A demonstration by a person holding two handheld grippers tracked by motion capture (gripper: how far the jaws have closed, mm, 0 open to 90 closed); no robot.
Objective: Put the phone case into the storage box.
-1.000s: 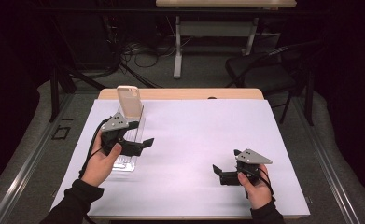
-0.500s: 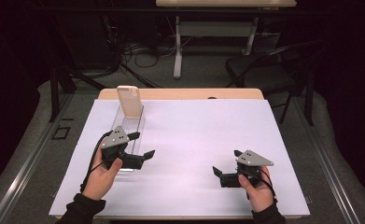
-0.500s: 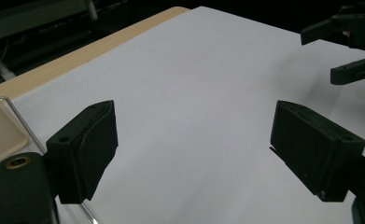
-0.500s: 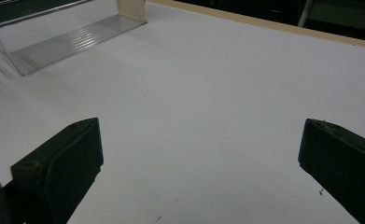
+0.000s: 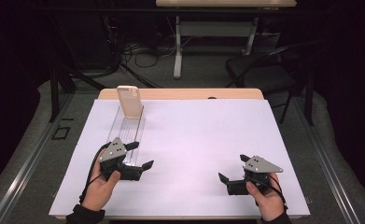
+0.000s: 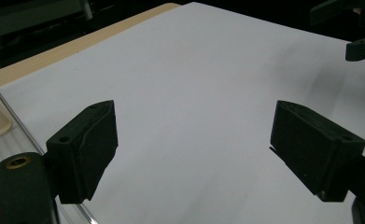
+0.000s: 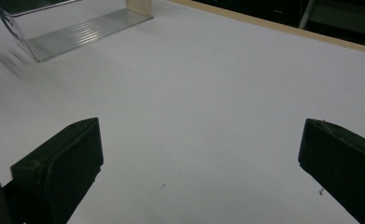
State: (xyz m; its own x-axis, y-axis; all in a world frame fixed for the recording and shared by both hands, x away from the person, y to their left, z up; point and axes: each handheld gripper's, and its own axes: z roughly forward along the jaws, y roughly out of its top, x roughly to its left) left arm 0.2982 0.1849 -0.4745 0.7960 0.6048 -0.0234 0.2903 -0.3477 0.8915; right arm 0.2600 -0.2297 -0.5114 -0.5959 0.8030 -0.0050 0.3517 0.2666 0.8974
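Clear rack [image 5: 126, 130] near end behind left gripper [image 5: 140, 156], phone case [image 5: 129, 101] cropped in gripper views

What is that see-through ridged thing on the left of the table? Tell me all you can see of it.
The clear plastic rack is a long, narrow, grooved strip that looks like acrylic, lying flat on the white sheet and running away from the person. A beige phone case stands upright at its far end. The left tool hovers open at its near end; contact is unclear.
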